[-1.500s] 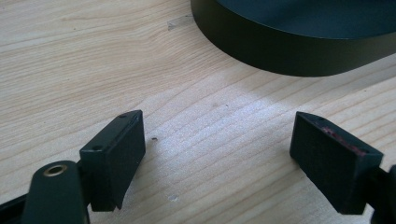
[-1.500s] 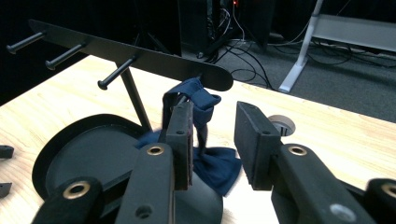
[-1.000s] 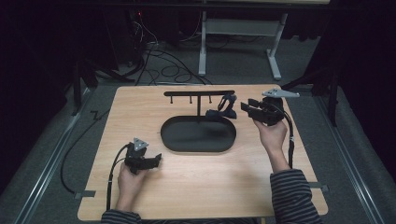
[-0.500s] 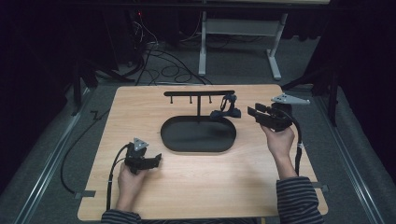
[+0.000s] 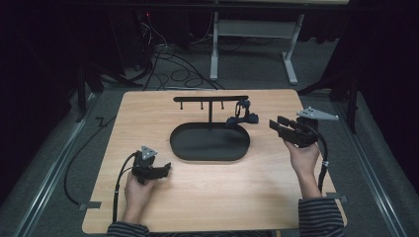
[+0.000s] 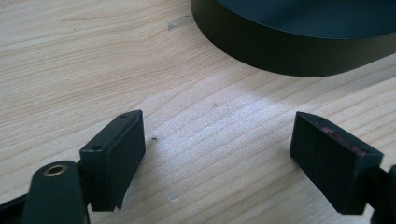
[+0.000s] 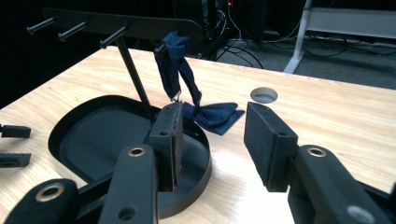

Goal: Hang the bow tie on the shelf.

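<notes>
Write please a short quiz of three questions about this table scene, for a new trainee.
1. True or false: the dark blue bow tie hangs by its strap from a peg of the black stand.
2. What lies between the jaws of the left gripper? A) the bow tie B) nothing, with bare table below C) a peg
3. Fill in: the stand's post rises from an oval black ____.

Key:
1. True; its bow rests on the table beside the tray.
2. B; the jaws stand apart over bare wood.
3. Tray. The right gripper, jaws also apart and empty, points toward the bow tie.
</notes>
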Demonstrator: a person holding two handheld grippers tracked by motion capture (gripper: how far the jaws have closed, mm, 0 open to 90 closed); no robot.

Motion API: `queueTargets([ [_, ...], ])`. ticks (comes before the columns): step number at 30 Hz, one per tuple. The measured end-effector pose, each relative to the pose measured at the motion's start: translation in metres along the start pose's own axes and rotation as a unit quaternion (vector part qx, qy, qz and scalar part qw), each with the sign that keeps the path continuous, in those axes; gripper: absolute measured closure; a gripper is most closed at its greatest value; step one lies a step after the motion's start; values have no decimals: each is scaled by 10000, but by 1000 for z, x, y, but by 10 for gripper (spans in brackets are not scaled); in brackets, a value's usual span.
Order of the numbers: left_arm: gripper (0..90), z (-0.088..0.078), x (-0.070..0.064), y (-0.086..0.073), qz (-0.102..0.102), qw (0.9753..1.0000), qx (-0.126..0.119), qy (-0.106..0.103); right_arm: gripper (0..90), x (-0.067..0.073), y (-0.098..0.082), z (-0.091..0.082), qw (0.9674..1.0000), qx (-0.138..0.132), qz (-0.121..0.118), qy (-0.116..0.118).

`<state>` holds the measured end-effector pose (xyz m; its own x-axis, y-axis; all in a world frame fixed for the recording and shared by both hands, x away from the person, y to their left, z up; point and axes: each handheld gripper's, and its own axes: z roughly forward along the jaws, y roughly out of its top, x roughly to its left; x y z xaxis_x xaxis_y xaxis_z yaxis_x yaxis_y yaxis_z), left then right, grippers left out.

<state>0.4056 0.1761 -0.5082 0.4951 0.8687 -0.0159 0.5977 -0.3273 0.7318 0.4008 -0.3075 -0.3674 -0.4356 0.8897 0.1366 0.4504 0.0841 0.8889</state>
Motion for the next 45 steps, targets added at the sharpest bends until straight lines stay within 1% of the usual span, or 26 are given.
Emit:
queueTargets([
  [9, 186, 0, 0, 0, 0, 10000, -1, 0, 582, -2, -12, -8, 10000, 28, 74, -13],
  [14, 186, 0, 0, 0, 1, 10000, 0, 1, 581, -2, -19, -12, 9999, -7, 113, 19],
  [30, 186, 0, 0, 0, 0, 10000, 0, 0, 578, -1, -47, -15, 9996, 105, 256, 94],
  [32, 186, 0, 0, 0, 1, 10000, 0, 0, 579, -1, -50, -15, 9994, 117, 303, 103],
  [41, 186, 0, 0, 0, 0, 10000, 0, 1, 578, 0, -61, -15, 9992, 162, 346, 148],
  [45, 186, 0, 0, 0, -1, 10000, -1, 0, 578, 1, -65, -15, 9989, 177, 402, 167],
])
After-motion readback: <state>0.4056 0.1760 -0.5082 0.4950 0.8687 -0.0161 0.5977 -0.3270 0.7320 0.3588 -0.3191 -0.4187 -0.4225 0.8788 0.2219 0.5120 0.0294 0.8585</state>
